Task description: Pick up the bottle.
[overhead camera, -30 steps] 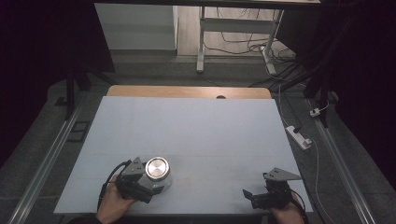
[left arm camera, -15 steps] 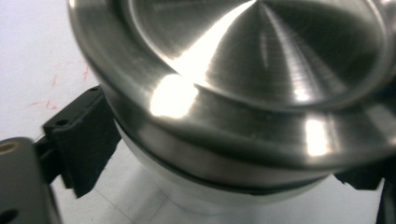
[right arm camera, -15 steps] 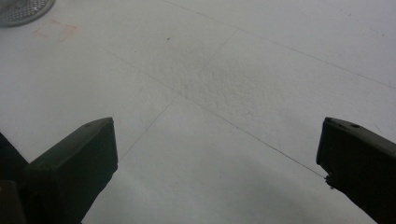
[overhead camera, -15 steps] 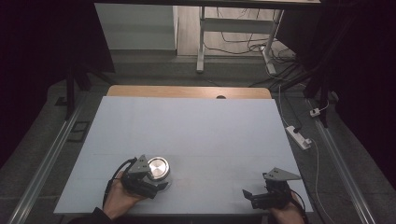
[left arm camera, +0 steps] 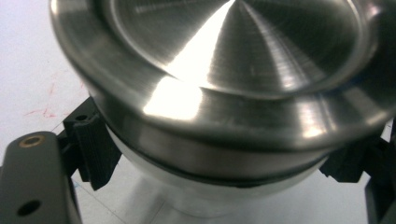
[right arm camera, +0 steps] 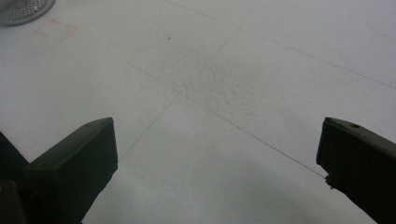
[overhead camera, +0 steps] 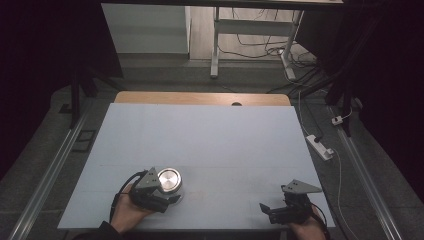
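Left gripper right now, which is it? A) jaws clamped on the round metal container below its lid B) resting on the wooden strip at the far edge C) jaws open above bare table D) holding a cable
A: in the left gripper view the black pads press the sides of the metal container just under its lid rim, and the high view shows the left gripper at it.

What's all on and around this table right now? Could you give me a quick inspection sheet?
Surface: pale table top, faint marks, wooden strip along the far edge.
Job's things: shiny metal container with lid, standing near the front left.
Clutter: nothing seen.
Grippers: left gripper has just closed, pads pressing the container's sides; right gripper open, nothing between its jaws, near the front right.
Cables: black cable trails from the left gripper.
Surroundings: dark room; power strip, floor wires, desk legs beyond.
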{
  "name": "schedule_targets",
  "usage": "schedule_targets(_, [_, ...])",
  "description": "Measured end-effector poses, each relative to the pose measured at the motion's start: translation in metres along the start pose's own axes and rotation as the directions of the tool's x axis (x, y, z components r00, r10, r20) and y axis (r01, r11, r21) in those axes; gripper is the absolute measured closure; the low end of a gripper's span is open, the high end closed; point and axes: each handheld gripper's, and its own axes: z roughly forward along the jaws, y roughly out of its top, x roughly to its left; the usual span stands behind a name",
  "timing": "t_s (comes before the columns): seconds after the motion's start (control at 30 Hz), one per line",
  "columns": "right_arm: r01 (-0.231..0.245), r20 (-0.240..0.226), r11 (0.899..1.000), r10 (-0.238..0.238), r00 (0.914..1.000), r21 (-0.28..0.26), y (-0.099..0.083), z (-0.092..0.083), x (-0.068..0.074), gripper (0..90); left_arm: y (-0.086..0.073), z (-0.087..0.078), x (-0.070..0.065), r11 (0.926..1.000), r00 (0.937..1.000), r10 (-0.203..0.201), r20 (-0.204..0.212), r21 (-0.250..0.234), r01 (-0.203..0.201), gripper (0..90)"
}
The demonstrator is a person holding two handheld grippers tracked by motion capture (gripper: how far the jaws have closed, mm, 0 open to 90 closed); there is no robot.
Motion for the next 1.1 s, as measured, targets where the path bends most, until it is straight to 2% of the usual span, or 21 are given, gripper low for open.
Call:
schedule_targets(0.2, [0.002, 0.000, 1.000, -0.002, 1.0000, -0.004, 0.000, 0.000, 0.000, 0.0, 0.001, 0.000, -0.003, 0.9999, 0.9997, -0.010, -0.020, 0.004, 0.010, 15.7])
schedule_targets(0.37, [-0.001, -0.001, 1.000, 0.001, 1.0000, -0.005, 0.000, 0.000, 0.000, 0.0, 0.004, -0.002, -0.004, 0.9999, 0.9997, 0.006, -0.023, 0.013, -0.006, 15.8])
schedule_targets(0.53, [-0.002, -0.001, 1.000, 0.002, 1.0000, -0.004, 0.000, 0.000, 0.000, 0.0, 0.009, -0.008, -0.002, 0.9998, 0.9998, -0.016, -0.011, -0.015, 0.016, 15.8])
schedule_targets(0.73, [-0.004, -0.002, 1.000, 0.004, 1.0000, -0.003, 0.000, 0.000, 0.000, 0.0, 0.018, -0.012, -0.001, 0.9992, 0.9998, -0.002, -0.018, -0.039, 0.002, 15.8])
schedule_targets(1.1, [-0.007, -0.003, 1.000, 0.007, 1.0000, -0.004, 0.000, 0.000, -0.001, 0.0, 0.040, -0.013, -0.002, 0.9976, 0.9995, 0.030, 0.008, -0.062, -0.030, 15.8])
